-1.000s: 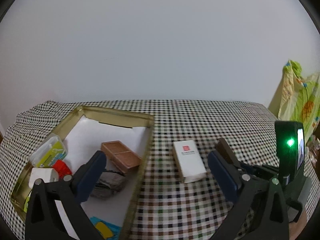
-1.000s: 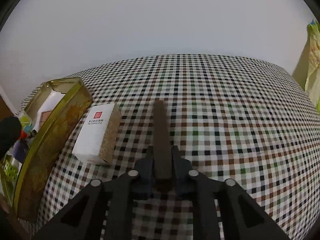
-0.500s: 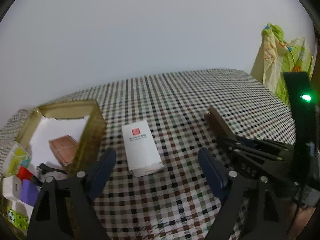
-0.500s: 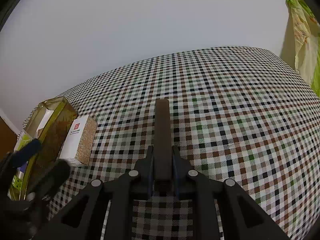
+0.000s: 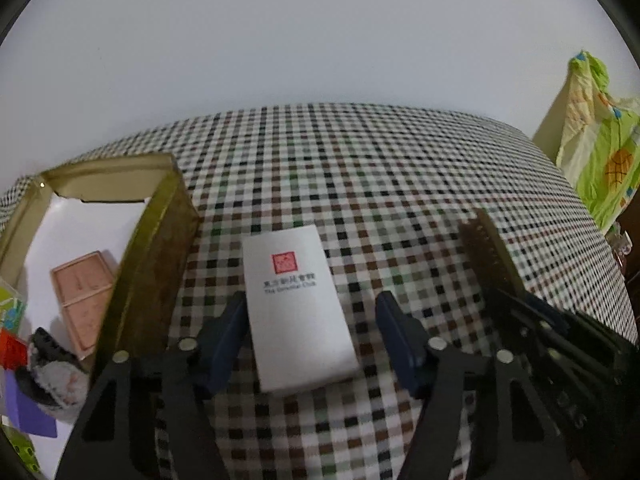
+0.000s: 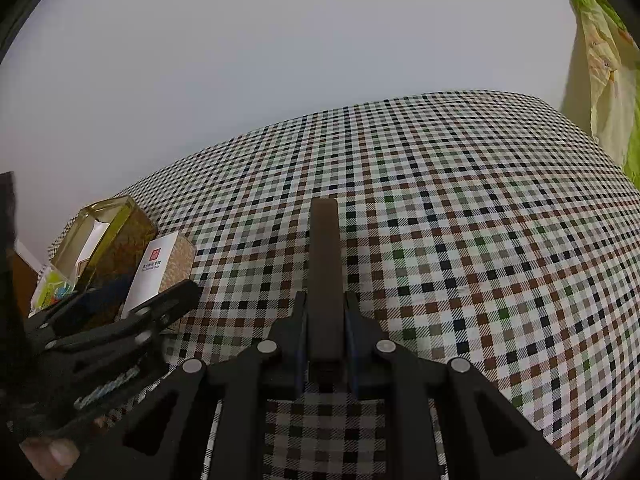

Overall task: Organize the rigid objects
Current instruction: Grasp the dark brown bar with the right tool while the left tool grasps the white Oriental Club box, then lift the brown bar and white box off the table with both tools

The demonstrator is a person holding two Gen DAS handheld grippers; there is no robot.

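The flat white cardboard box with a red seal (image 5: 298, 308) lies on the checked table (image 5: 400, 200) beside the gold tin tray (image 5: 156, 240), straddled by the left hand-held gripper (image 5: 312, 344), whose jaws have just been closing without gripping it yet. A brown bristle brush (image 6: 326, 276) is clamped in the right hand-held gripper (image 6: 326, 336), presumably kept for stowing. Its bristles are shown only in the left view.

Right tongs (image 6: 325, 320) clamped on a dark brown bar (image 6: 325, 264) that sticks straight forward above the checkered worktop (image 6: 460, 220). Far left: left tongs (image 6: 132, 304) straddling a white box (image 6: 154, 276) with a red logo, jaws just closing. The box lies just beside the gold tin (image 6: 104, 240).
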